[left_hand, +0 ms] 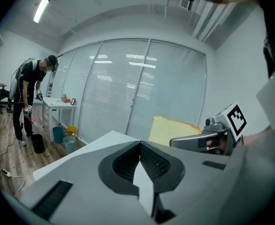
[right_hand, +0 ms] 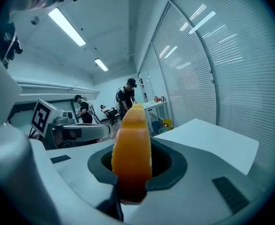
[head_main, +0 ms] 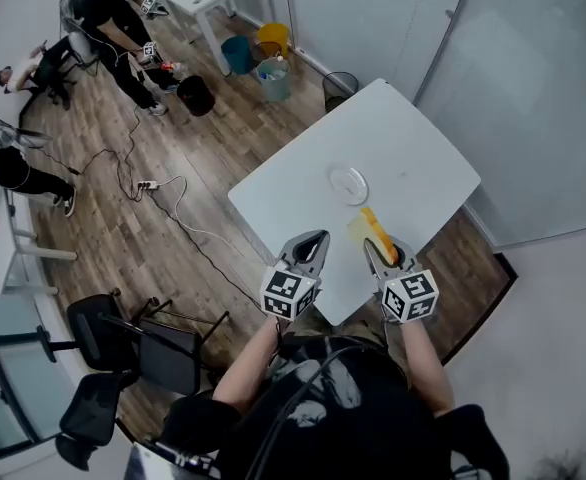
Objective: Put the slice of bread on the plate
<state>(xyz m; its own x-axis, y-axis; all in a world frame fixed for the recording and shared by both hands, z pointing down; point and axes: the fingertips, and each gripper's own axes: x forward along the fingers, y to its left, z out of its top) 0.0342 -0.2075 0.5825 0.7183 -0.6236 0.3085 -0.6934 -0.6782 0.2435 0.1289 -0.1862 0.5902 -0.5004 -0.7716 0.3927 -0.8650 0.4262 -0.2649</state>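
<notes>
My right gripper (head_main: pixel 381 251) is shut on a slice of bread (head_main: pixel 366 224) and holds it on edge above the near edge of the white table (head_main: pixel 413 158). In the right gripper view the slice (right_hand: pixel 133 130) stands edge-on between the jaws of the gripper (right_hand: pixel 135 165), orange crust toward the camera. A small white plate (head_main: pixel 349 184) lies flat on the table just beyond the bread. My left gripper (head_main: pixel 317 239) hovers to the left of the right one, shut with nothing in it (left_hand: pixel 140 145). From the left gripper view the bread (left_hand: pixel 171 130) shows broadside.
The table stands against a glass wall with blinds (head_main: pixel 533 98). On the wooden floor to the left are black chairs (head_main: pixel 138 343), a cable with a power strip (head_main: pixel 148 184) and several bins (head_main: pixel 263 53). People (head_main: pixel 113 28) stand at another white table far off.
</notes>
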